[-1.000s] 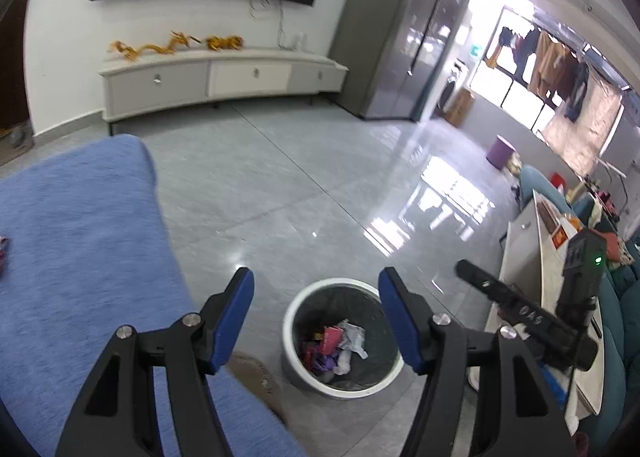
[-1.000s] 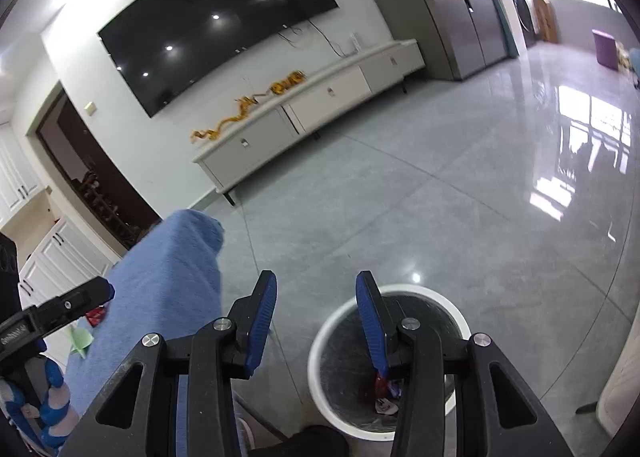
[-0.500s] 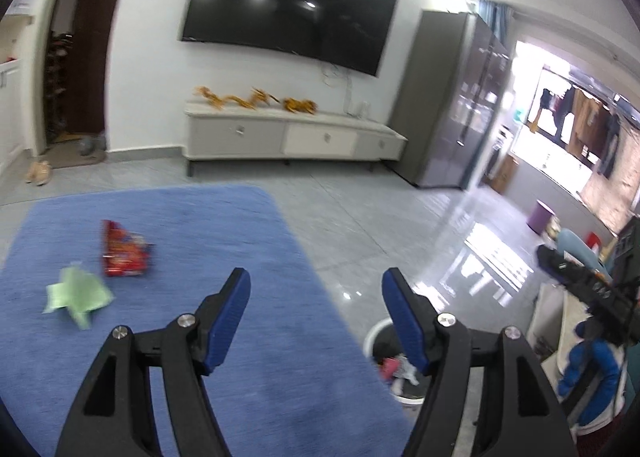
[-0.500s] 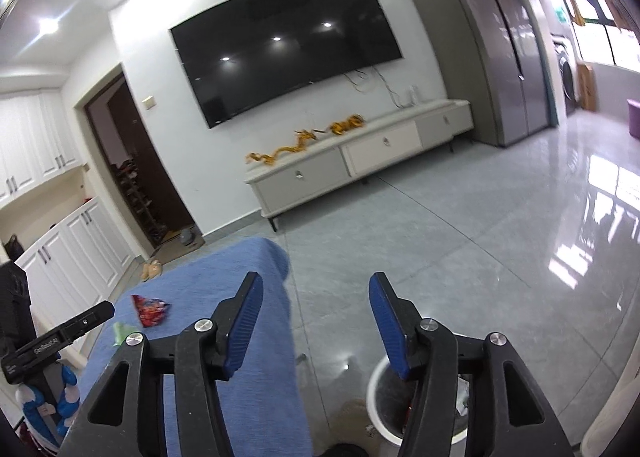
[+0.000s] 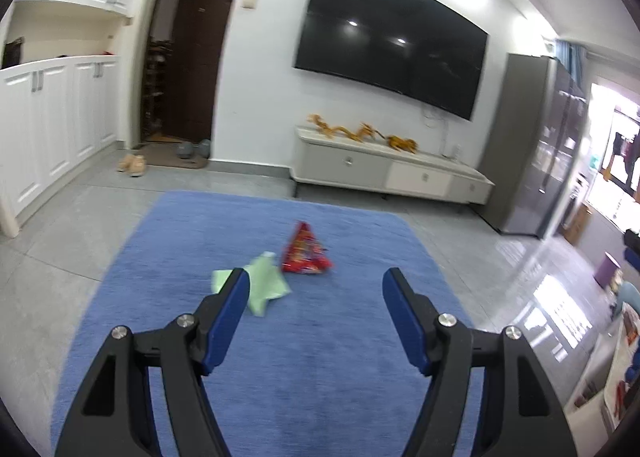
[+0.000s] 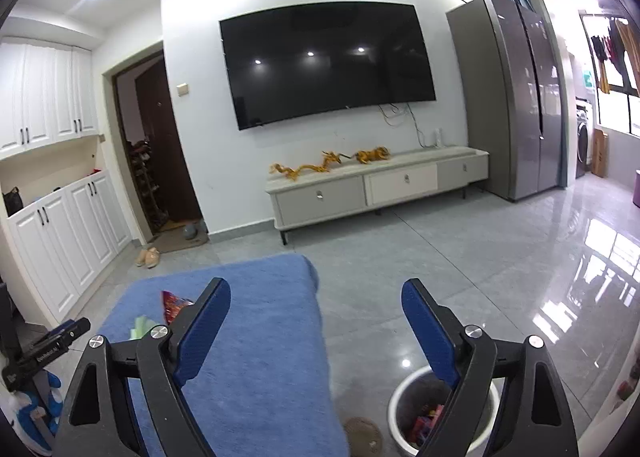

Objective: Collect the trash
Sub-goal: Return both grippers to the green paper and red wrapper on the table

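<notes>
Both the left hand-held gripper [image 5: 316,285] and the right hand-held gripper [image 6: 316,297] are spread wide, holding nothing. A red crinkled snack wrapper [image 5: 305,251] and pale green crumpled paper [image 5: 262,287] lie touching on the blue rug [image 5: 320,357]. The round white trash bin [image 6: 394,407], holding scraps, stands on the grey tiled floor [image 6: 460,257] beside the rug.

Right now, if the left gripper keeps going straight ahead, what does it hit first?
Probably the blue rug. The open left gripper points at bare rug just short of the red wrapper; the green paper lies slightly left. Depth is uncertain.
</notes>
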Available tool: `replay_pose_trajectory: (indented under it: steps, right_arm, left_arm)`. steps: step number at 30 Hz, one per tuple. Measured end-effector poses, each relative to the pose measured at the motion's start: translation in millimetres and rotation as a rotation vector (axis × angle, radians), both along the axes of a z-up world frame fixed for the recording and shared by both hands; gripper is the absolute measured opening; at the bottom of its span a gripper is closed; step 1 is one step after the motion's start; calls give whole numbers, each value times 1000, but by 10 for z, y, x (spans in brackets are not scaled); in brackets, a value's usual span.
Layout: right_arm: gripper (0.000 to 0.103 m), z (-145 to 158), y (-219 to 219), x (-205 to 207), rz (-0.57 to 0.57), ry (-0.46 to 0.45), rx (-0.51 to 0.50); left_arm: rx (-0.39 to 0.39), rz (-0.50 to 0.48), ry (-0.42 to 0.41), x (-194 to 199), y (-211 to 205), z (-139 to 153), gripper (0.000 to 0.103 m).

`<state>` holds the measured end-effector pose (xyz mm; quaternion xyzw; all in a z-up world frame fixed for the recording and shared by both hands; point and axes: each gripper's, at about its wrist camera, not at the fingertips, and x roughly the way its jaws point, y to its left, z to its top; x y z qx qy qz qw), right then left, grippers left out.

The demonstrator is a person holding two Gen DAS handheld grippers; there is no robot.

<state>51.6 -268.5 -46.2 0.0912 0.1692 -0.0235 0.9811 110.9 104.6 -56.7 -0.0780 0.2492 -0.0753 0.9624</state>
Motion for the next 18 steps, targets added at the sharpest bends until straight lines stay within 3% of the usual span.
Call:
replay_pose_trajectory:
  steps: [3,7,12,18]
  right_arm:
    - [88,47,165,34,-17,-19,-40]
    - [97,93,359,95,10,-63,-52]
    - [100,-7,600,347,67,-31,-101]
    - [100,-191,749,670,146,-5,-37]
  left_arm:
    - [15,49,-24,-46,203,-39,67]
    - [20,118,-64,-93,430,-92,67]
    - [26,141,-40,-35,559,-143,67]
    - [48,141,-8,131,617,-265,67]
